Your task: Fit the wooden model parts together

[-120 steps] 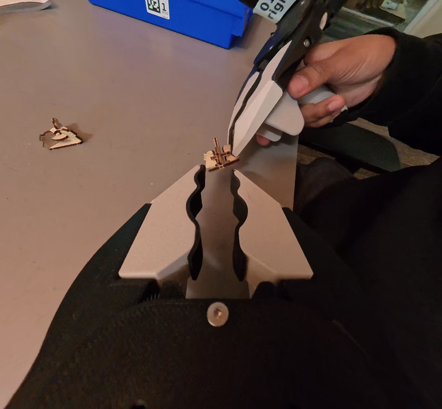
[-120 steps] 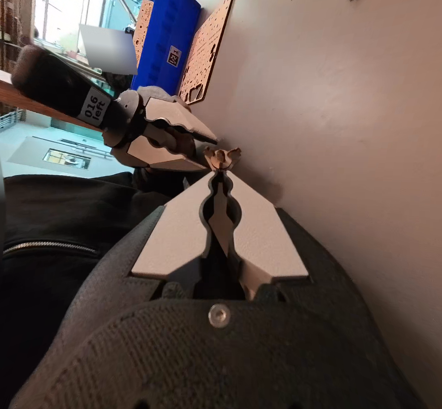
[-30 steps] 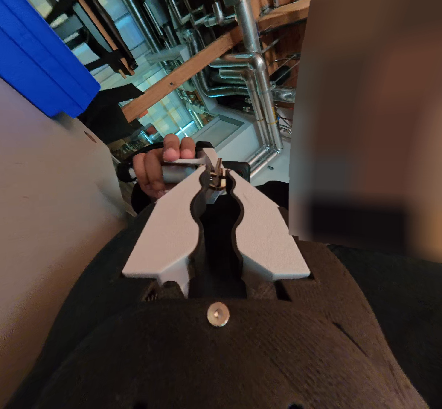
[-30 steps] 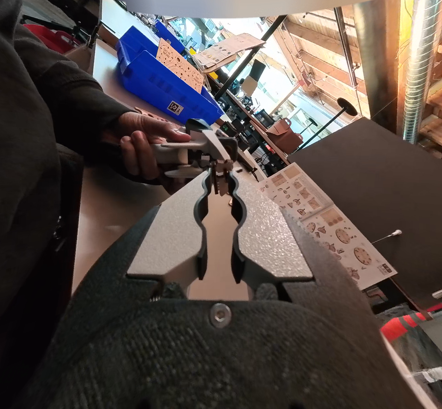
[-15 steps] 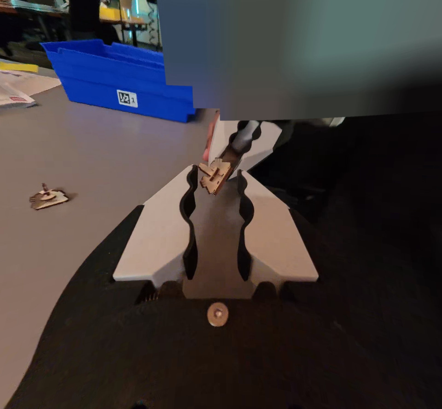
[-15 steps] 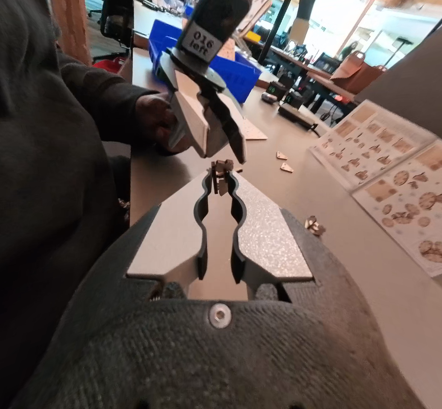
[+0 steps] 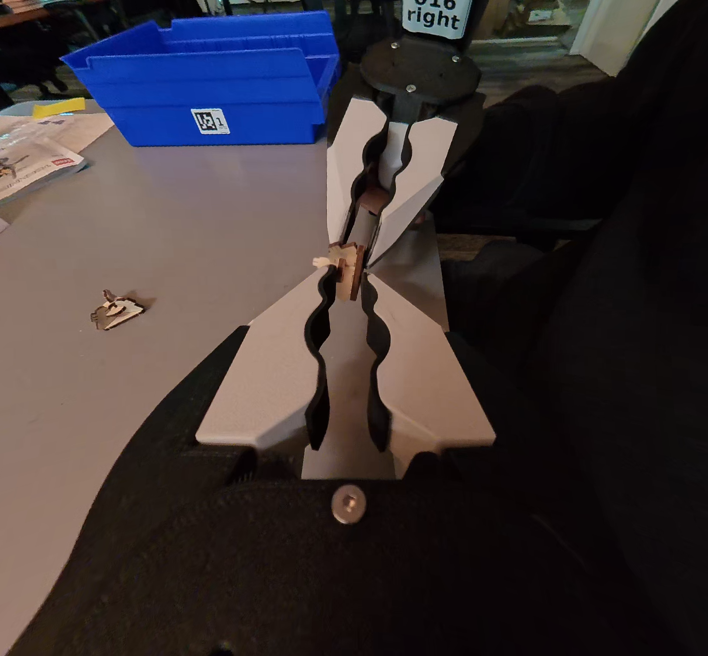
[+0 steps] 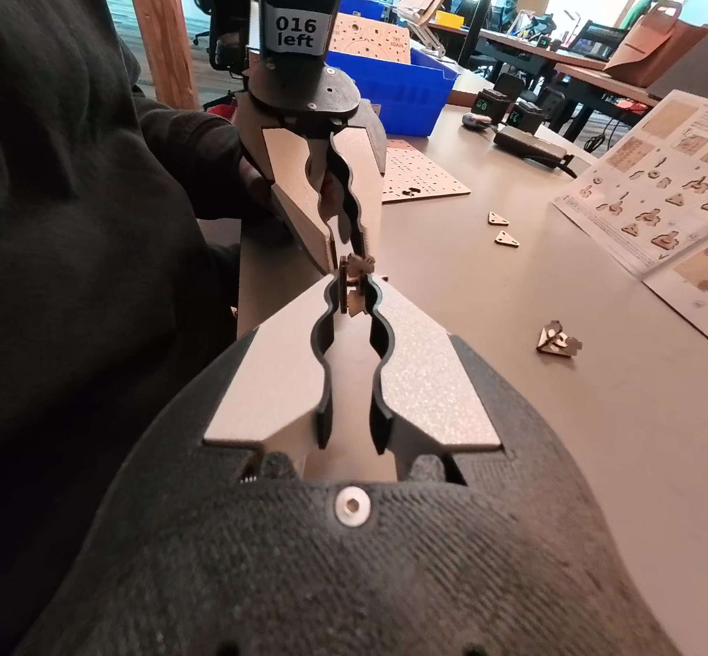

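Your left gripper [image 7: 344, 279] and right gripper [image 8: 352, 288] both pinch one small wooden piece [image 7: 346, 273] tip to tip, above the counter [image 7: 172, 216] near its edge.

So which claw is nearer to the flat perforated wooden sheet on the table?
Left. The left claw reaches down right beside the sheet. The right claw points toward the sheet from farther back, its tips short of it.

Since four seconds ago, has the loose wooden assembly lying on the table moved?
No. The loose wooden assembly lies on the table in the same spot, in front and left of the blue bin; only the camera shifted.
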`<move>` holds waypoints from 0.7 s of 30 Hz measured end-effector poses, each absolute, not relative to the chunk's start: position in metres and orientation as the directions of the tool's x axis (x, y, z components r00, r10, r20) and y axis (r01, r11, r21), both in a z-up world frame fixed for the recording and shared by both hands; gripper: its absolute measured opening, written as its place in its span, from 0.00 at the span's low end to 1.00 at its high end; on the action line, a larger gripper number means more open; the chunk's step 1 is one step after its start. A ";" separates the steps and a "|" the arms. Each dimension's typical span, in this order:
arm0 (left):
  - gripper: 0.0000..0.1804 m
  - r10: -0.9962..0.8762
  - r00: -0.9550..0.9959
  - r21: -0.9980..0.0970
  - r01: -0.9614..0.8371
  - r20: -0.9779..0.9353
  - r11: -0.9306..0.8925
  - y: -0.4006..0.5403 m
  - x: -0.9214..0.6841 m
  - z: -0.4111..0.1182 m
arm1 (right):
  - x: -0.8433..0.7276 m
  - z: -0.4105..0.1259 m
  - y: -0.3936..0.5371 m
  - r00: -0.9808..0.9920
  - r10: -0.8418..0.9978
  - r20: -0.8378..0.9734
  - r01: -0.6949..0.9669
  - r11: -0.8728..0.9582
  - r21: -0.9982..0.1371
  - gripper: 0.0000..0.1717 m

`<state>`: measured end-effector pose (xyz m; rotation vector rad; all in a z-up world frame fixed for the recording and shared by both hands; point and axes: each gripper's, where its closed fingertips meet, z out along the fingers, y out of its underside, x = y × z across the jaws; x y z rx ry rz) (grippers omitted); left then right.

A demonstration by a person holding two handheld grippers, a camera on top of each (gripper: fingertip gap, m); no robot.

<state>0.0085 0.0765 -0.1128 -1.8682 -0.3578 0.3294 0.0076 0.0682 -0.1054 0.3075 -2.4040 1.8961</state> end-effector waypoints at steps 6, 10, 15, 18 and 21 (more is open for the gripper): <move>0.06 0.395 0.914 -0.946 0.042 -0.094 -0.322 0.077 0.011 -0.113 | 0.010 -0.107 0.069 -0.971 -0.117 0.208 -0.230 0.225 -0.947 0.06; 0.06 0.393 0.910 -0.937 0.015 -0.132 -0.349 0.077 0.012 -0.115 | 0.010 -0.113 0.070 -0.946 -0.111 0.304 -0.323 0.270 -0.907 0.07; 0.06 0.396 0.907 -0.932 0.008 -0.146 -0.362 0.078 0.012 -0.116 | 0.010 -0.114 0.071 -0.932 -0.116 0.343 -0.362 0.286 -0.887 0.06; 0.06 0.401 0.904 -0.931 0.009 -0.148 -0.364 0.078 0.011 -0.116 | 0.009 -0.115 0.070 -0.918 -0.110 0.380 -0.396 0.289 -0.872 0.06; 0.06 0.399 0.904 -0.929 0.006 -0.153 -0.371 0.078 0.011 -0.117 | 0.009 -0.115 0.071 -0.911 -0.112 0.396 -0.411 0.295 -0.863 0.06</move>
